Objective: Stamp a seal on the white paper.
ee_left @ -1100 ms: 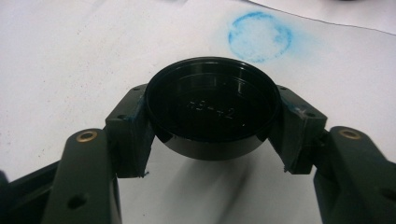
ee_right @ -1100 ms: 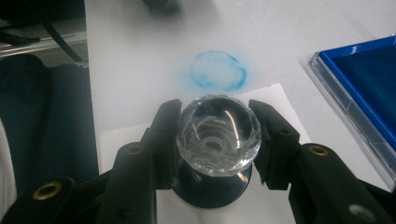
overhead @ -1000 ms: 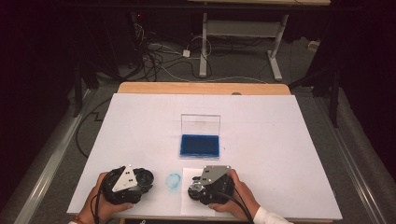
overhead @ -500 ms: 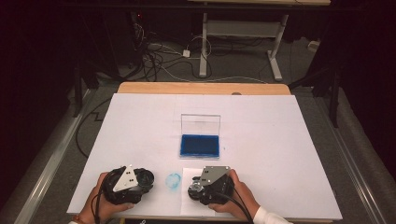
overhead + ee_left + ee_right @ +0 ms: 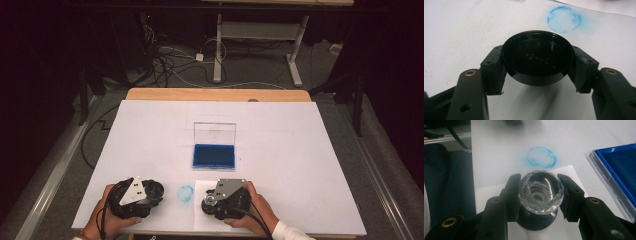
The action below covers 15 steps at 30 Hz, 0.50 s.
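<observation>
Near the table's front edge, my left gripper [image 5: 150,192] [image 5: 537,63] is shut on a round black cap [image 5: 537,58] [image 5: 155,190], hollow side up, just above the white sheet. My right gripper [image 5: 212,201] [image 5: 540,187] is shut on a stamp with a clear faceted knob [image 5: 541,192] [image 5: 210,201] and a dark base. The stamp stands on a small white paper slip [image 5: 496,192] [image 5: 202,186]. A blue ring print [image 5: 185,193] [image 5: 564,19] [image 5: 541,157] marks the sheet between the two grippers.
An open blue ink pad [image 5: 214,156] [image 5: 621,167] lies mid-table, its clear lid [image 5: 215,133] standing upright behind it. The white sheet [image 5: 300,150] covers the table; a wooden edge [image 5: 215,95] shows at the back. Cables and desk legs lie on the floor beyond.
</observation>
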Each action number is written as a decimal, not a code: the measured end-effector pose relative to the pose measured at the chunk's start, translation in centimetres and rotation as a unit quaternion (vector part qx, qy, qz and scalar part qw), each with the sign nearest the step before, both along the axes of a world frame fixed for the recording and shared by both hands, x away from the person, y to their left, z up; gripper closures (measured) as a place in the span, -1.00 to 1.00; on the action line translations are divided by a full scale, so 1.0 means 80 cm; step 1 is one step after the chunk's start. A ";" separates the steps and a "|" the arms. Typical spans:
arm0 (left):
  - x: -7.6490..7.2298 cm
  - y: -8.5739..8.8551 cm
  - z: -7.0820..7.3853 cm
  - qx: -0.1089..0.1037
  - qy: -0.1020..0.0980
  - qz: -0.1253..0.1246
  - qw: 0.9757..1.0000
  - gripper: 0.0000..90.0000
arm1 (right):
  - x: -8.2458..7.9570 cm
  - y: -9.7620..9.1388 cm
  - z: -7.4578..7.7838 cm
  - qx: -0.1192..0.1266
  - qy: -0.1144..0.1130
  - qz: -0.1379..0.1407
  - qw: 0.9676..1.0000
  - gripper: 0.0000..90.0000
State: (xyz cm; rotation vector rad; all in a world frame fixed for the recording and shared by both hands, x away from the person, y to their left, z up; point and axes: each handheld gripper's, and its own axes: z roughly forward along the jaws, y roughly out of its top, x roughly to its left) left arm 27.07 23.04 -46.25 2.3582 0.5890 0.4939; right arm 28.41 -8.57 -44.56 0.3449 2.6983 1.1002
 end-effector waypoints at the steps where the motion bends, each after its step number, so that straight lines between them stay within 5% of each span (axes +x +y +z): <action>1: 0.000 0.000 0.000 0.000 0.000 -0.001 1.000 -0.19 | 0.000 0.000 0.000 0.001 0.001 -0.001 1.000 0.27; 8: -0.001 -0.001 0.001 0.000 0.000 -0.001 1.000 -0.19 | 0.001 -0.002 0.003 -0.001 0.007 -0.002 1.000 0.27; 15: -0.001 -0.001 0.001 -0.001 0.000 0.000 1.000 -0.19 | 0.002 -0.010 0.020 0.029 0.004 -0.011 1.000 0.27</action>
